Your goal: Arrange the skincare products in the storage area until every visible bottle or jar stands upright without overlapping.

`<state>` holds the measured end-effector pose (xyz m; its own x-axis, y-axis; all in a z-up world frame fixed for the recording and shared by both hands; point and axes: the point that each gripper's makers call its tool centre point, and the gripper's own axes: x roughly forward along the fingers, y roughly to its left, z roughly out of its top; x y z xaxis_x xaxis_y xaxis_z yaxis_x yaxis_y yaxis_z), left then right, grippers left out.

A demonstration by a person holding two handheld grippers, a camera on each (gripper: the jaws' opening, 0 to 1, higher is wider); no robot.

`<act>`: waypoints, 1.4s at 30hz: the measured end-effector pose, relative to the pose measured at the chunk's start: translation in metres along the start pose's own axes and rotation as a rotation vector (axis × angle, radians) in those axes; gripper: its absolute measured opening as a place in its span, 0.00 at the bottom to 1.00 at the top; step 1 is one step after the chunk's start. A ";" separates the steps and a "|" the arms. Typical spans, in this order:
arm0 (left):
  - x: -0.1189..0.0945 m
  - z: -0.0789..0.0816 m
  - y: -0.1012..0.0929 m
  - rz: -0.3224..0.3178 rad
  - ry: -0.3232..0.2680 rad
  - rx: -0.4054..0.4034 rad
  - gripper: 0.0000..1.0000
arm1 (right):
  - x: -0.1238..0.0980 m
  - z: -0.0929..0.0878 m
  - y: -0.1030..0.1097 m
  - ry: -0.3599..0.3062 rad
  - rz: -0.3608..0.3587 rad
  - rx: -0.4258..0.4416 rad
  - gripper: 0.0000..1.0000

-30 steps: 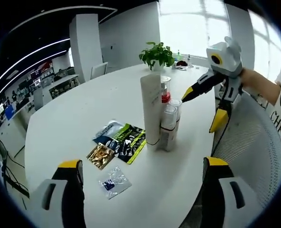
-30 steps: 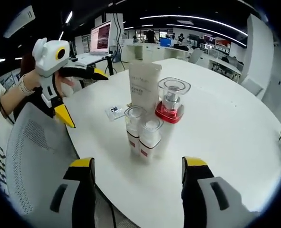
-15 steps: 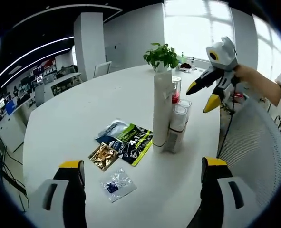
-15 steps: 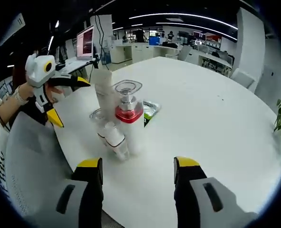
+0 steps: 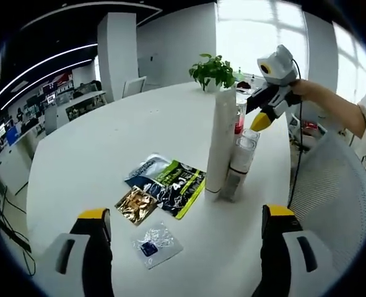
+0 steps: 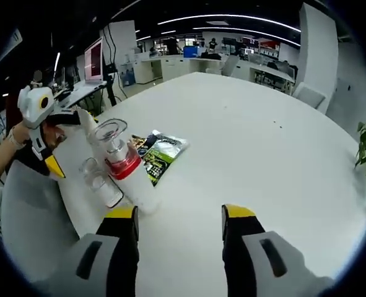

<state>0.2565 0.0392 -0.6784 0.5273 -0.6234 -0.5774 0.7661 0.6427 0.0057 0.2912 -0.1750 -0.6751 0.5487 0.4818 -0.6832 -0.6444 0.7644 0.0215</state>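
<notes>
- Your left gripper (image 5: 181, 247) sits low over the near edge of the round white table (image 5: 102, 142), jaws spread wide with nothing between them.
- Your right gripper (image 6: 178, 247) likewise has its jaws wide apart and empty above bare tabletop; in the left gripper view you can see it (image 5: 264, 111) held in a hand (image 5: 306, 93) on the far side of the products, its yellow tips close to the red-collared bottle. Whether they touch it, you cannot tell.
- The skincare products stand in a tight cluster near the table edge closest to the mesh chair (image 5: 331, 185).
- The tall white tube (image 5: 221, 145) stands on its cap end, long axis vertical, narrow end up.
- Just beside it stand two small clear-capped bottles (image 5: 239, 164), upright, caps up, pressed close together.
- Behind them the red-collared pump bottle (image 6: 122, 170) stands with its clear cap on top; in the right gripper view it appears to lean leftward, which may be lens distortion.
- From the right gripper view one small clear-capped bottle (image 6: 99, 182) is just beside the red-collared one.
- Flat sachets (image 5: 164, 185) lie on the table beside the tube, with a small clear packet (image 5: 156, 244) nearer your left gripper.
- A potted plant (image 5: 212, 71) stands at the far table edge.
</notes>
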 end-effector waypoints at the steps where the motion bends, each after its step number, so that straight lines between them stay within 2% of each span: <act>1: 0.001 0.000 0.001 0.000 0.001 -0.002 0.95 | 0.003 0.001 -0.006 0.001 -0.001 0.003 0.52; 3: 0.003 -0.001 0.001 -0.002 0.003 -0.012 0.95 | 0.007 0.003 -0.014 0.005 -0.014 0.012 0.49; 4: 0.004 0.000 0.002 -0.004 0.001 -0.019 0.94 | 0.007 -0.001 -0.010 0.012 -0.020 0.007 0.48; 7: 0.008 -0.001 0.003 -0.008 0.007 -0.023 0.94 | 0.015 -0.002 -0.018 0.033 -0.018 0.010 0.49; 13: 0.017 -0.005 -0.003 -0.051 0.027 -0.031 0.91 | 0.034 0.003 -0.023 0.047 -0.001 0.016 0.45; 18: 0.022 -0.009 -0.002 -0.063 0.050 -0.032 0.91 | 0.048 0.006 -0.025 0.057 0.024 0.023 0.44; 26: 0.034 -0.018 0.005 -0.067 0.086 -0.051 0.83 | 0.064 0.012 -0.014 0.047 0.064 0.045 0.40; 30: 0.040 -0.017 0.002 -0.081 0.093 -0.056 0.80 | 0.073 0.014 -0.017 0.044 0.095 0.053 0.35; 33: 0.046 -0.017 0.002 -0.091 0.104 -0.094 0.75 | 0.079 0.013 -0.009 0.052 0.108 0.056 0.35; 37: 0.052 -0.014 0.001 -0.098 0.103 -0.095 0.75 | 0.088 0.014 -0.009 0.056 0.138 0.063 0.31; 39: 0.054 -0.015 -0.001 -0.105 0.112 -0.096 0.74 | 0.093 0.015 -0.010 0.060 0.150 0.069 0.32; 42: 0.057 -0.018 0.000 -0.111 0.131 -0.112 0.66 | 0.100 0.016 -0.010 0.068 0.164 0.066 0.32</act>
<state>0.2801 0.0109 -0.7259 0.3837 -0.6347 -0.6707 0.7674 0.6232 -0.1507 0.3611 -0.1273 -0.7315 0.4005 0.5735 -0.7146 -0.6846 0.7057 0.1826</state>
